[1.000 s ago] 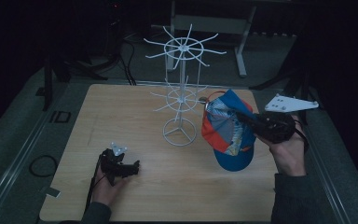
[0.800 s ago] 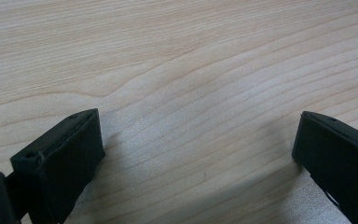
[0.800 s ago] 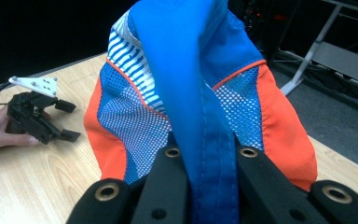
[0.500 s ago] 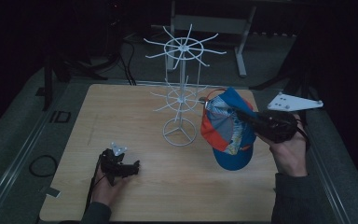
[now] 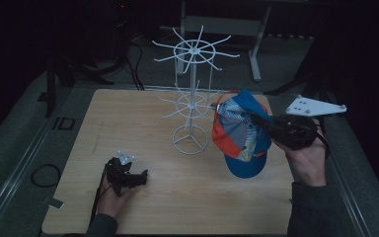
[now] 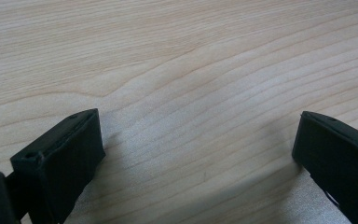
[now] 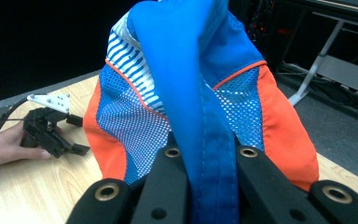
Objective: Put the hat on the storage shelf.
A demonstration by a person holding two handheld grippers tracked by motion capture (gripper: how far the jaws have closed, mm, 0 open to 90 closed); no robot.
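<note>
The right gripper [image 5: 256, 118] has its fingers [image 7: 170, 175] clamped on a fold of the cap [image 5: 242, 136] — in the right gripper view a strip of blue fabric with a stitched edge runs up between the two black fingers, pinched tight. The cap is blue and orange with mesh panels and a striped patch, and it hangs in the air just to the right of the white wire stand [image 5: 191, 98], level with the stand's lower ring of hooks and close to the hook tips; whether it touches one I cannot tell. Its brim points down toward the tabletop [image 5: 128, 118].

The left gripper [image 5: 128, 177] rests low on the tabletop, well to the left of the stand and nearer the person — its fingers [image 6: 70, 154] stand wide apart with bare wood between them.
</note>
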